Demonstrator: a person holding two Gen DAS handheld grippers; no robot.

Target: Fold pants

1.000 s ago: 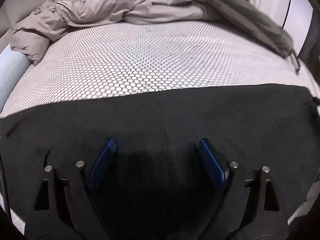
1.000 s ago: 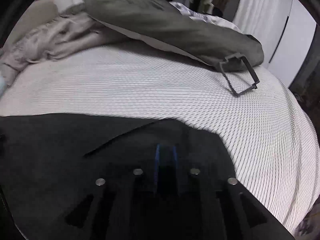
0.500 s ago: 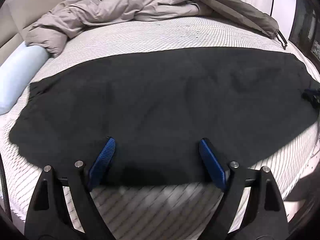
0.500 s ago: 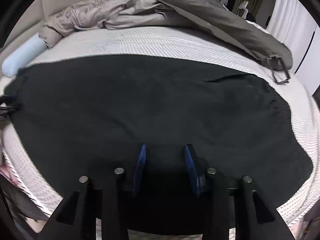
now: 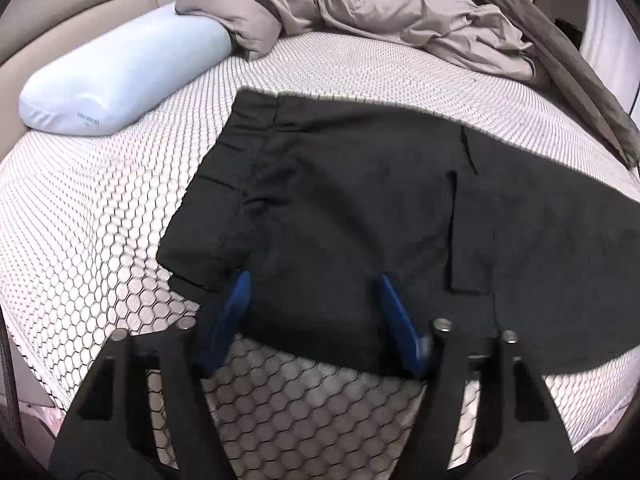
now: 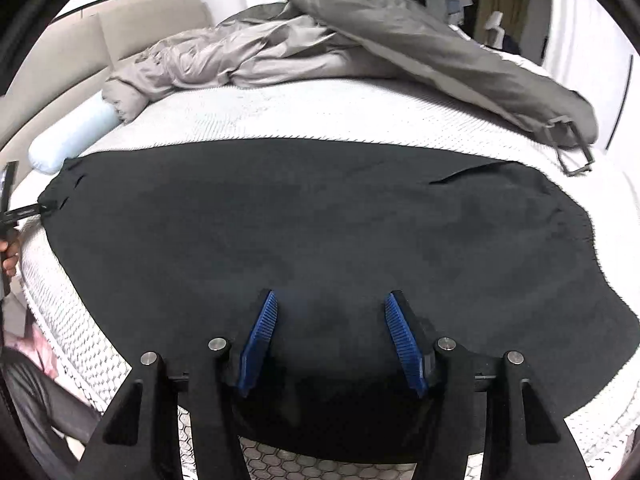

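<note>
The black pants (image 5: 360, 208) run past the left wrist view's right edge, and the person's hand (image 6: 10, 258) is cut off at the right wrist view's left edge.

The pants (image 6: 312, 240) are spread flat across the near part of the bed (image 5: 80, 216); their waistband end is turned toward the pillow (image 5: 120, 76), which is set at the left by the headboard (image 6: 132, 28); behind the pants a rumpled quilt (image 6: 360, 48) is heaped along the far side, touching the pillow's far end.
</note>
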